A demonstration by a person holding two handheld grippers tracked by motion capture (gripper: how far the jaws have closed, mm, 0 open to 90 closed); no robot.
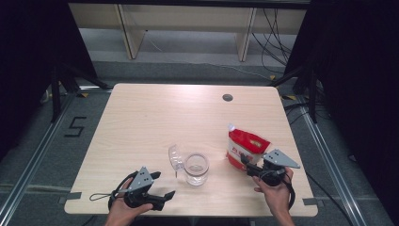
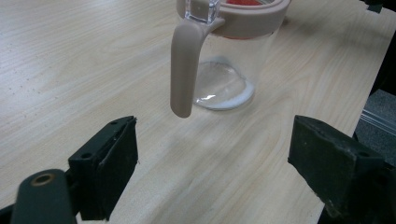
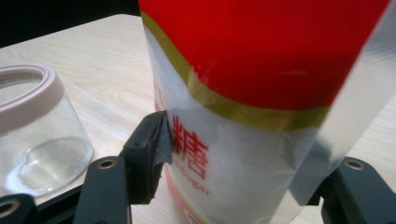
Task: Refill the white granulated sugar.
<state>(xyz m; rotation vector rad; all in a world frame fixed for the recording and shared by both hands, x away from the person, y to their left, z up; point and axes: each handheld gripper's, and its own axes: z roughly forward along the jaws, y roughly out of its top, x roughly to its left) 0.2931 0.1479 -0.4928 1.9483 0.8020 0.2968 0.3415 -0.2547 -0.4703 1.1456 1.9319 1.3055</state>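
**Soft sugar bag taken low, with an open jar close by**

Hands and forearms enter at the near table edge, and every place below is given relative to the jar [image 1: 196,168], a clear glass container with a pinkish rim, a hanging latch arm and a clear lid [image 1: 175,157] flipped open on its left side. A thin layer of white grains is seen on its bottom.

Nearer than the jar and to its left, the left gripper [image 1: 162,197] is held low over the table [image 1: 141,117], its jaws spread wide with nothing between them; the jar is faced but not touched.

To the right of the jar, a little apart from it, the right gripper [image 1: 245,165] is set around the lower part of the sugar bag [image 1: 245,147], a red and white pouch standing upright. In the right gripper view the left pad is seen at the bag's face, while contact on the other side cannot be made out, so a firm hold cannot be confirmed.

Several risks are judged from this. A soft pouch gripped low may fold or slump above the jaws once lifted, and its heavy top could tip sideways. If only one pad bites, the bag may be pushed over towards the jar instead of being taken up. Sugar could be spilled beside the rim if the opening is poorly aimed, and the unheld jar could be knocked or slid.
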